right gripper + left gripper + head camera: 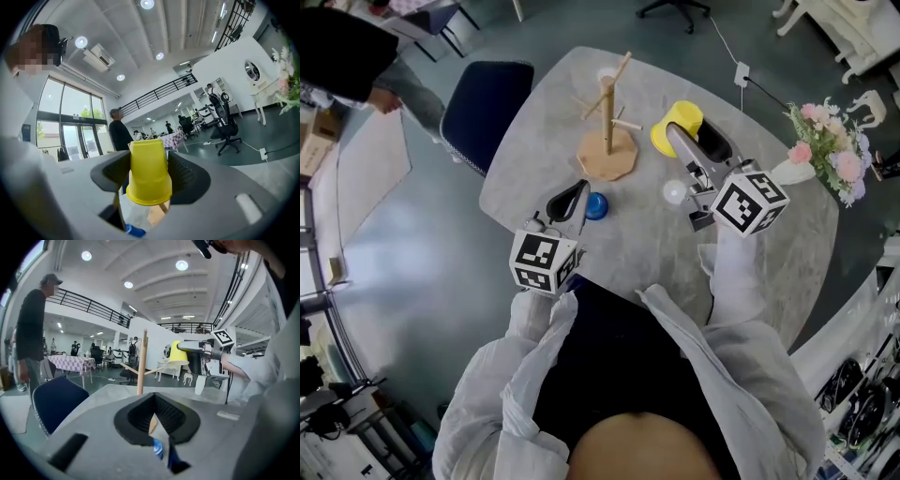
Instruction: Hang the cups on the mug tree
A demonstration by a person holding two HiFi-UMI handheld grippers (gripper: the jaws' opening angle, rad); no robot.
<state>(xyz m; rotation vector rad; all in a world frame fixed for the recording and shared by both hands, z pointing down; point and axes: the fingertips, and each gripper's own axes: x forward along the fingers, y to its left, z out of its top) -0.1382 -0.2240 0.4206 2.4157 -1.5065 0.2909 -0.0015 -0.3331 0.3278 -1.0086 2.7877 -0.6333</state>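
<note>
Head view: mug tree [607, 122] stands upright toward the table's [769, 253] far edge, pegs bare. Right gripper [692, 139] clamped on the yellow cup [678, 124], held in the air just right of the tree, over the table's far right part. Right gripper view: pads press both sides of the yellow cup, rim toward the camera. Left gripper [579, 187] over the near left edge; left gripper view shows its jaws drawn together, nothing gripped. Blue cup [596, 205] on the table just beside it. Clear cup [674, 192] mid-table.
</note>
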